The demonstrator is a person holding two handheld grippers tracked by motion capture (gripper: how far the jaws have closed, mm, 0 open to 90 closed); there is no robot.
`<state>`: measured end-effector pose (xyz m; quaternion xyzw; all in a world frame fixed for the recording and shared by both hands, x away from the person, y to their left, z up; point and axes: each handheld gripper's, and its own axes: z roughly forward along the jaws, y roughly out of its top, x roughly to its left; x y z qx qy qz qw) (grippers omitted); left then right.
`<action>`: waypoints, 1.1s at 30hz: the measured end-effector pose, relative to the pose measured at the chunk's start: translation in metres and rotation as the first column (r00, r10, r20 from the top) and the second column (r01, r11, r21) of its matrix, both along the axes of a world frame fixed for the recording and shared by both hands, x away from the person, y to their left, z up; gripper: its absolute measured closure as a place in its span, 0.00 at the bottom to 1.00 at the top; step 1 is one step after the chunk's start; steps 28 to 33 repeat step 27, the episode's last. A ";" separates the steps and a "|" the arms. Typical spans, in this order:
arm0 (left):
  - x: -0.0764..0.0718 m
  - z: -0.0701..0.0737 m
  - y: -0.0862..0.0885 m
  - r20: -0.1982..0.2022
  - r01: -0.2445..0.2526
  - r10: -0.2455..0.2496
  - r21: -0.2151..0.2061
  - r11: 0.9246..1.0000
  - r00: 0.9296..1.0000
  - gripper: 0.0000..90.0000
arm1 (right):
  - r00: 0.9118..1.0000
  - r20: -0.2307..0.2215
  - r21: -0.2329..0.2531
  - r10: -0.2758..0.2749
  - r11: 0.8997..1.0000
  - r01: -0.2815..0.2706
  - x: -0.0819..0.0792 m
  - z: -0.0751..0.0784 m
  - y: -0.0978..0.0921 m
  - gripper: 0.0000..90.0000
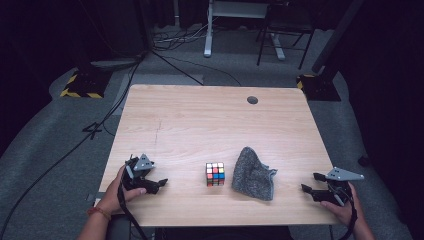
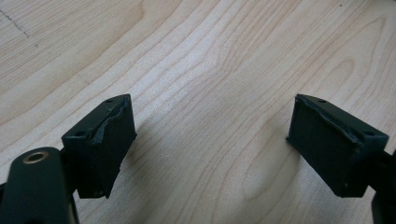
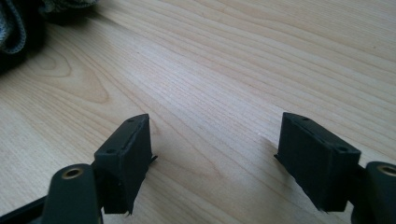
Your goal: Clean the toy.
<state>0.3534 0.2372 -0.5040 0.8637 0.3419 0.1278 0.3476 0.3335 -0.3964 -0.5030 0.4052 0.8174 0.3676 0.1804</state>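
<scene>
A multicoloured puzzle cube [image 1: 215, 174] sits on the wooden table [image 1: 210, 120] near its front edge. Right beside it lies a grey knitted pouch-like cloth [image 1: 253, 174], bunched into a peak; its edge also reaches into the right gripper view's top left corner [image 3: 14, 23]. My left gripper [image 1: 159, 184] rests at the front left, well apart from the cube, open with bare wood between its jaws [image 2: 210, 140]. At the front right corner my right gripper [image 1: 311, 183] is open too, with nothing between its jaws [image 3: 215, 154].
A round cable hole [image 1: 252, 100] is set near the table's far edge. Beyond the table are grey floor, trailing cables [image 1: 125, 95], desk legs [image 1: 207, 30] and yellow-black striped bases [image 1: 82, 85].
</scene>
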 end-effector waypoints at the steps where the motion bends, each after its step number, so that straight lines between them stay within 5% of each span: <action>1: 0.000 0.000 0.000 0.000 0.000 0.000 -0.001 1.000 1.000 0.17 | 1.000 0.000 0.000 0.000 1.000 0.000 0.000 0.000 0.000 0.29; 33: 0.000 0.000 0.000 -0.001 -0.006 0.006 -0.002 1.000 1.000 0.17 | 1.000 0.002 -0.002 -0.003 1.000 0.003 0.000 0.000 0.000 0.29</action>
